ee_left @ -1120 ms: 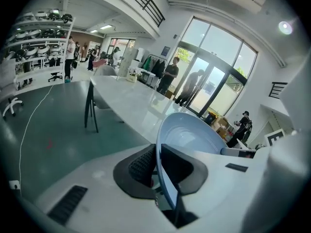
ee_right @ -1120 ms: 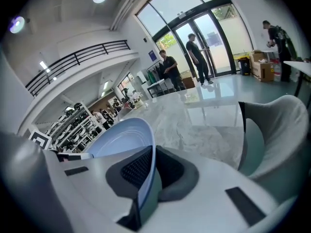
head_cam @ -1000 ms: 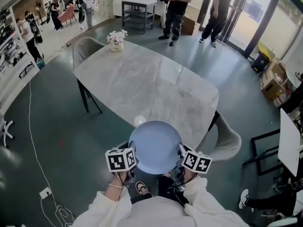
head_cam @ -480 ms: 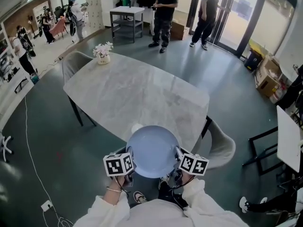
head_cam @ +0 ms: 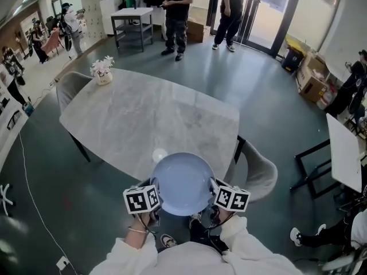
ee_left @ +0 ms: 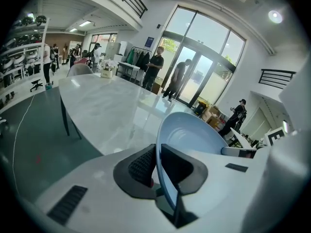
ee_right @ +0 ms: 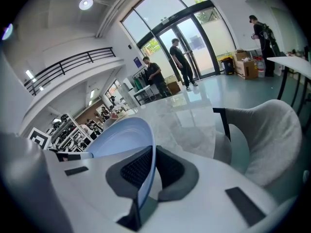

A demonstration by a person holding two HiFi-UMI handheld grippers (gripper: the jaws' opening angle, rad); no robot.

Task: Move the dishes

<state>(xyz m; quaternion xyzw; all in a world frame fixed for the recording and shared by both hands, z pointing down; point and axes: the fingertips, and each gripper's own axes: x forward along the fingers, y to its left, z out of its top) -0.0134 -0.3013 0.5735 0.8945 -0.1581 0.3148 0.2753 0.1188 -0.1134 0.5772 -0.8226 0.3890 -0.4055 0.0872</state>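
A pale blue bowl (head_cam: 183, 183) is held in the air between both grippers, just short of the near edge of the grey marble table (head_cam: 143, 116). My left gripper (head_cam: 153, 195) is shut on the bowl's left rim, and my right gripper (head_cam: 214, 192) is shut on its right rim. In the left gripper view the bowl (ee_left: 187, 144) stands edge-on between the dark pads (ee_left: 141, 166). The right gripper view shows the bowl (ee_right: 121, 137) clamped the same way between its pads (ee_right: 167, 166).
A small flower pot (head_cam: 103, 70) sits at the table's far left corner. One grey chair (head_cam: 258, 173) stands at the table's near right, another (head_cam: 71, 85) at the far left. Two people (head_cam: 175, 16) stand beyond the table near glass doors. A white cable (head_cam: 28, 182) runs over the floor on the left.
I have shifted with the bowl held in both grippers; the table and room have slid left in the head view. The grip on the bowl is unchanged.
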